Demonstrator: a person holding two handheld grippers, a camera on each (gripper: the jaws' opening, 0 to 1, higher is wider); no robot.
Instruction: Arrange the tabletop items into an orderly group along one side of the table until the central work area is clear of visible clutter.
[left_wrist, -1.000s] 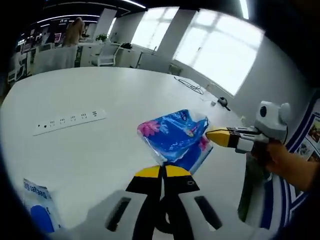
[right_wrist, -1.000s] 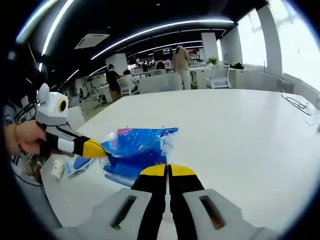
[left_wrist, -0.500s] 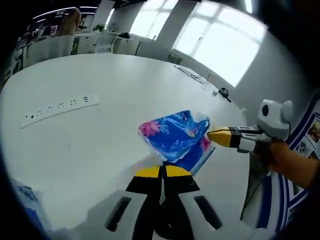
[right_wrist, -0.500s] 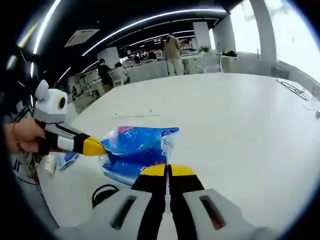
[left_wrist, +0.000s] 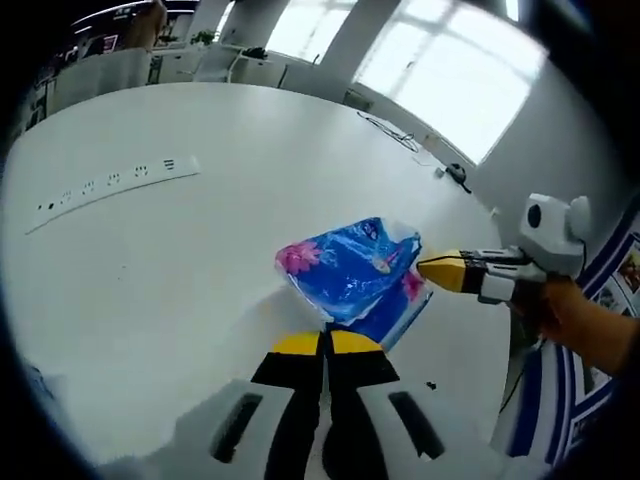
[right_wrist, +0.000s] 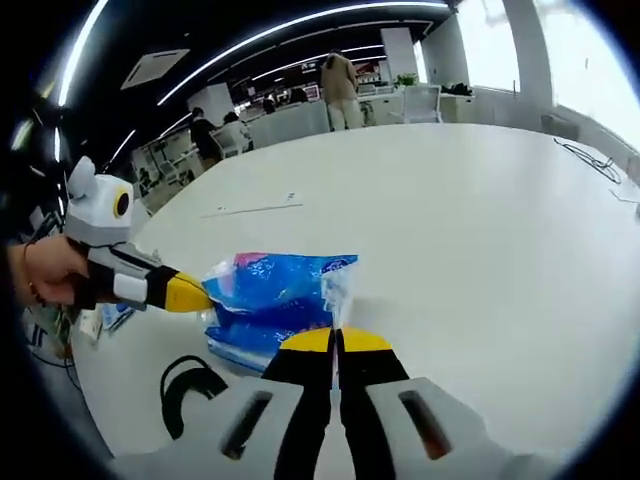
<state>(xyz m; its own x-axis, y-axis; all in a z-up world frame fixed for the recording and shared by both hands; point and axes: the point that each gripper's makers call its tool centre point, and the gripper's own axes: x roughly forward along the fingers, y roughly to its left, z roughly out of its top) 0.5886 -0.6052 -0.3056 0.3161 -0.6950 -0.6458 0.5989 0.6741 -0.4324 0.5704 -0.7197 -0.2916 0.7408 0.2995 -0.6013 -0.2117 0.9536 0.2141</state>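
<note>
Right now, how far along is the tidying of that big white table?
Little looks done yet. In hand: both tools, left and right, are shut on the blue flowered plastic pack, one at each end. Left: the long white power strip lies far off on the white table, and a black cable sits near its edge.

office chairs (right_wrist: 240, 125) and standing people (right_wrist: 340, 78) beyond the table

Your table (left_wrist: 250, 180) is white and broad. On it you have a power strip (left_wrist: 110, 185) at upper left of the left gripper view, cables (left_wrist: 395, 135) toward the windows at the top, and a black cord (right_wrist: 190, 385) at lower left of the right gripper view.
</note>
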